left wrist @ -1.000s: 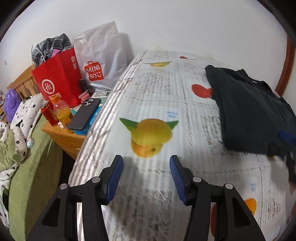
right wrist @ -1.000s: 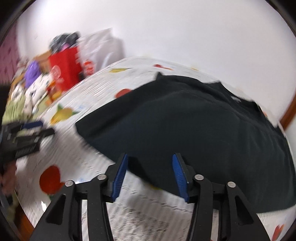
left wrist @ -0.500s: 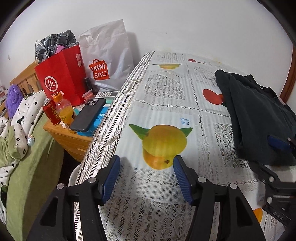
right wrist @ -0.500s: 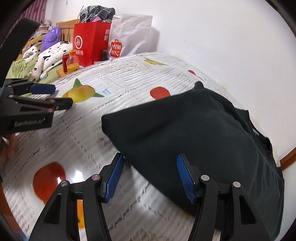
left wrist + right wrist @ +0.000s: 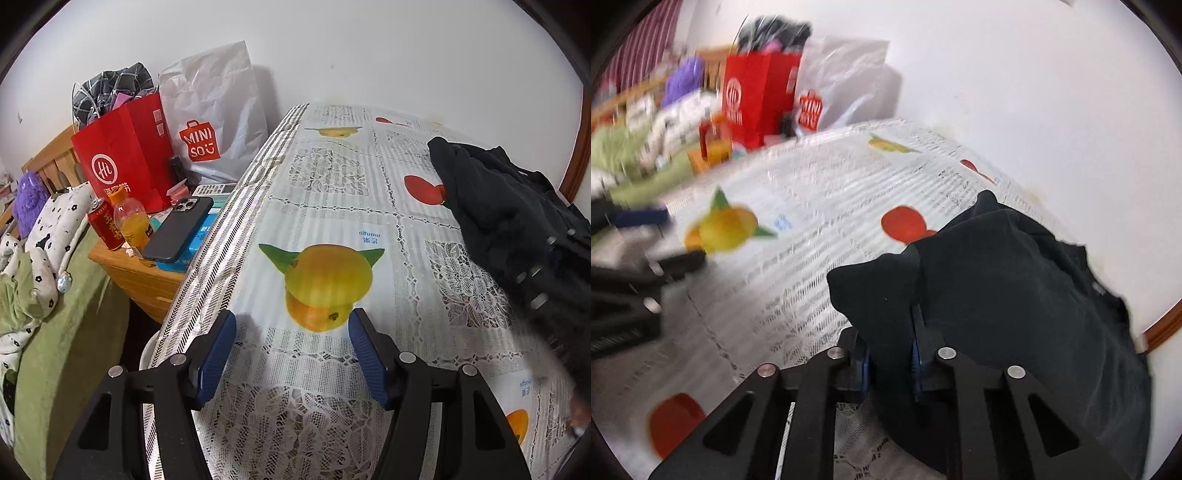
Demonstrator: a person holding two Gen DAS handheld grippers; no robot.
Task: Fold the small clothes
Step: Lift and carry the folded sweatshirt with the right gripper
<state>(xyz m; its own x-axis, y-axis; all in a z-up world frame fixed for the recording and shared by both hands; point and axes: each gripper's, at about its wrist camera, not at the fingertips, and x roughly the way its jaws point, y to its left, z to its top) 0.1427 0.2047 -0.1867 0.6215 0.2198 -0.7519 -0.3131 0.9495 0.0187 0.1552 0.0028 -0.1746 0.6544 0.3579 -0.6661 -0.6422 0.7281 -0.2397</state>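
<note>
Right tongs (image 5: 891,360) clamped on near-left corner of dark garment (image 5: 1015,295); left tongs (image 5: 291,345) wide apart, empty, above counter (image 5: 332,192).

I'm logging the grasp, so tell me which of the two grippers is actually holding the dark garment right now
The right gripper: it is shut on a bunched fold of the dark garment. The left gripper is open over the tablecloth, holding nothing.

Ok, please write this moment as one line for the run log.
right gripper: shut on dark garment | left gripper: open, empty, over tablecloth
</note>
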